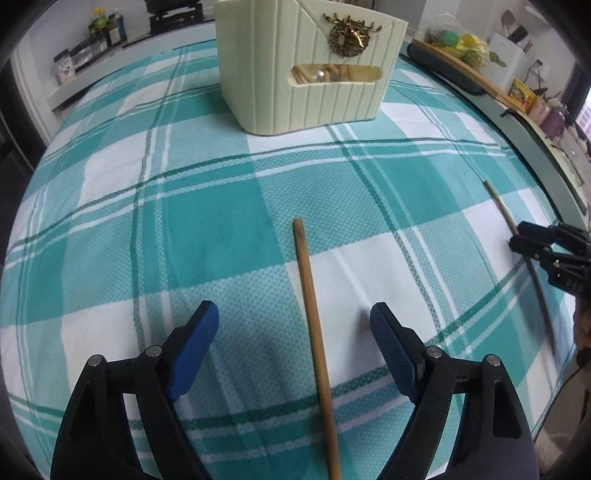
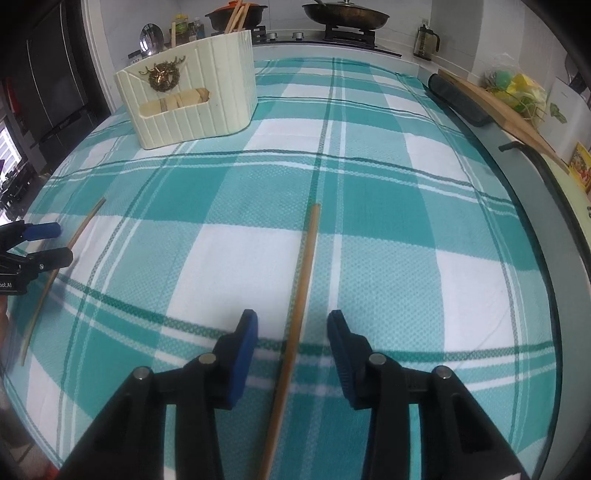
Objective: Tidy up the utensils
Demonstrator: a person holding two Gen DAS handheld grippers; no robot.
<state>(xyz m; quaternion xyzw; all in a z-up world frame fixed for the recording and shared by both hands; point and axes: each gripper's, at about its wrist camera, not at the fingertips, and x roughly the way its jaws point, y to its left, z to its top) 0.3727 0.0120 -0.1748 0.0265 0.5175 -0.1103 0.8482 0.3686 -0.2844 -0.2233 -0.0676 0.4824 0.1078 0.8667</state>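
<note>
Two wooden chopsticks lie apart on the teal plaid tablecloth point(image 1: 221, 229). One chopstick point(image 1: 314, 332) runs between the blue pads of my left gripper point(image 1: 294, 312), which stands open with wide gaps on both sides. The other chopstick point(image 2: 304, 266) lies between the pads of my right gripper point(image 2: 291, 317), whose jaws are narrower but still clear of the stick. Each wrist view catches the other gripper at its edge: the right gripper point(image 1: 516, 234) over its chopstick point(image 1: 502, 206), the left gripper point(image 2: 63, 242) over its chopstick point(image 2: 88, 218). A cream ribbed utensil holder point(image 1: 303, 74) point(image 2: 192, 99) stands at the far end.
Wooden utensils show through the holder's window point(image 1: 332, 75). A grey table rim point(image 2: 535, 206) bounds the cloth on the right, with a wooden board point(image 2: 509, 110) beyond it. A stove with a pan point(image 2: 345, 16) and bottles point(image 1: 109, 29) line the back counter.
</note>
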